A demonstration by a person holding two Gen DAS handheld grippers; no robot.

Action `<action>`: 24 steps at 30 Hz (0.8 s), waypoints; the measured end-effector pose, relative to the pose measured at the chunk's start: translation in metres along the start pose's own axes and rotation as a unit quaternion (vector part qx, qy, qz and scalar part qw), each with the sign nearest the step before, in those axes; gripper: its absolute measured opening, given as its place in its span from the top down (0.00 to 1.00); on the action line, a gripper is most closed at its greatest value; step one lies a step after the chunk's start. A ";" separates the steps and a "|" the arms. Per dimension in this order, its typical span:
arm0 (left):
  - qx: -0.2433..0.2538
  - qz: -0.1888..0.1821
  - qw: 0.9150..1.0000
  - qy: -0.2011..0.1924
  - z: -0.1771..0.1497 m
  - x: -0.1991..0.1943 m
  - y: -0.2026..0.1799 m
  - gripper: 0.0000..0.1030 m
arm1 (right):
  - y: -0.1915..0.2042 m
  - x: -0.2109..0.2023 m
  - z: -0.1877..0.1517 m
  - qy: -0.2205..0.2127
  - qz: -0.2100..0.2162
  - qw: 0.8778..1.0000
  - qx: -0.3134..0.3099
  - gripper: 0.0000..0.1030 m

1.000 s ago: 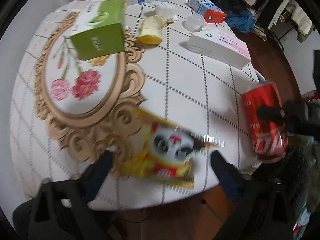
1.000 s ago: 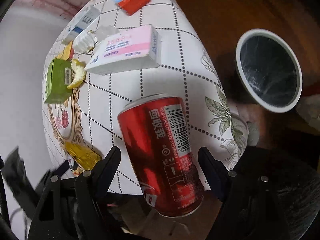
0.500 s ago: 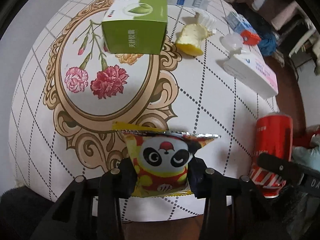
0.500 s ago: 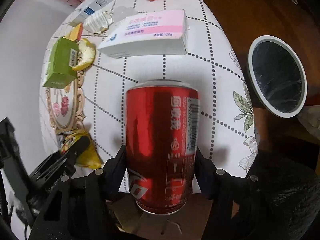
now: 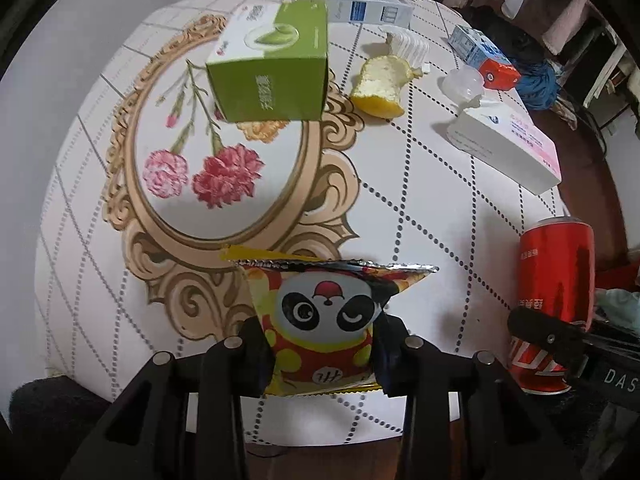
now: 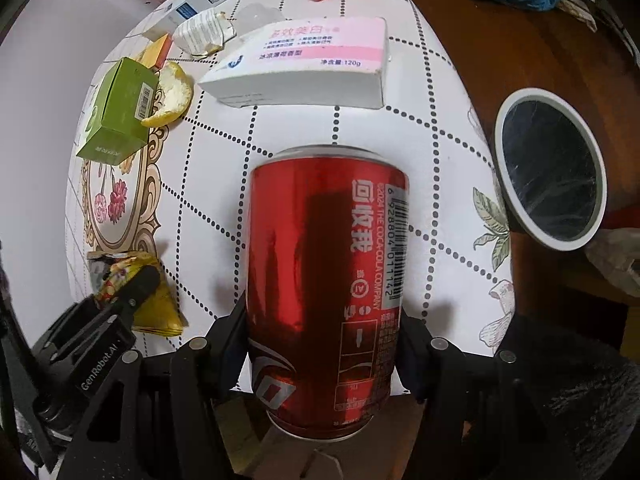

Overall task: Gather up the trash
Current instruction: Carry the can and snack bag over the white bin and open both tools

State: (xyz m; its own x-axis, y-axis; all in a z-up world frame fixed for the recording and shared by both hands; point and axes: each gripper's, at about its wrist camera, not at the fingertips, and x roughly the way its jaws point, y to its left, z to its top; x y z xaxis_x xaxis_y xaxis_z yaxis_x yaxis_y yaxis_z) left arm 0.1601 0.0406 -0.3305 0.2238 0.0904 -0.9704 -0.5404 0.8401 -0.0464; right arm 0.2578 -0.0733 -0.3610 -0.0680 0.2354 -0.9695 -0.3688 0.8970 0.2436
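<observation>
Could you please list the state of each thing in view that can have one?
Left gripper: shut on the yellow panda snack packet, torn open.
Right gripper: shut on the red cola can.
White-rimmed round bin: open, beside the table.
Green cardboard box: closed, on the table.
Pink-and-white toothpaste box: lying flat.
Yellow fruit peel: lying loose.

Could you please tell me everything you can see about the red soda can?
The red soda can is a glossy metal drink can with white lettering, a barcode panel and a white swirl logo near its base. It looks undented. The right gripper is closed on its lower half, one finger on each side. It sits at the near edge of the table, with its base past the edge. The top rim faces away, so whether it is opened cannot be seen.
</observation>
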 end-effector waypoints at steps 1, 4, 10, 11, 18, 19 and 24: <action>0.002 0.008 1.000 -0.007 0.000 -0.004 0.001 0.67 | 0.002 -0.002 -0.001 -0.007 -0.002 1.000 -0.003 0.39; 0.008 0.033 0.999 -0.032 -0.004 -0.020 0.001 0.67 | 0.006 -0.012 -0.003 -0.029 -0.002 1.000 -0.009 0.39; 0.015 0.059 0.994 -0.087 -0.005 -0.064 -0.003 0.67 | 0.011 -0.045 -0.006 -0.077 0.003 0.997 -0.024 0.39; 0.014 0.061 0.994 -0.094 -0.004 -0.071 -0.004 0.67 | 0.010 -0.053 -0.008 -0.087 0.006 0.996 -0.025 0.39; 0.031 0.047 0.988 -0.147 0.018 -0.117 -0.033 0.67 | -0.023 -0.114 -0.010 -0.149 0.033 0.988 -0.014 0.39; 0.036 0.043 0.986 -0.155 0.022 -0.125 -0.041 0.67 | -0.028 -0.121 -0.009 -0.155 0.036 0.987 -0.010 0.39; 0.068 0.011 0.981 -0.179 0.037 -0.148 -0.094 0.67 | -0.085 -0.162 -0.004 -0.192 0.044 0.980 0.019 0.39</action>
State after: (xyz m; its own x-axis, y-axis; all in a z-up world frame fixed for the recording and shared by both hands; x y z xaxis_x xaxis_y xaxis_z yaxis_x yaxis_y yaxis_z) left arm 0.2078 -0.0315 -0.1733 0.4974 0.2703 -0.8243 -0.4399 0.8976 0.0289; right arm 0.2965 -0.1888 -0.2245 0.2590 0.4299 -0.8649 -0.3414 0.8784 0.3344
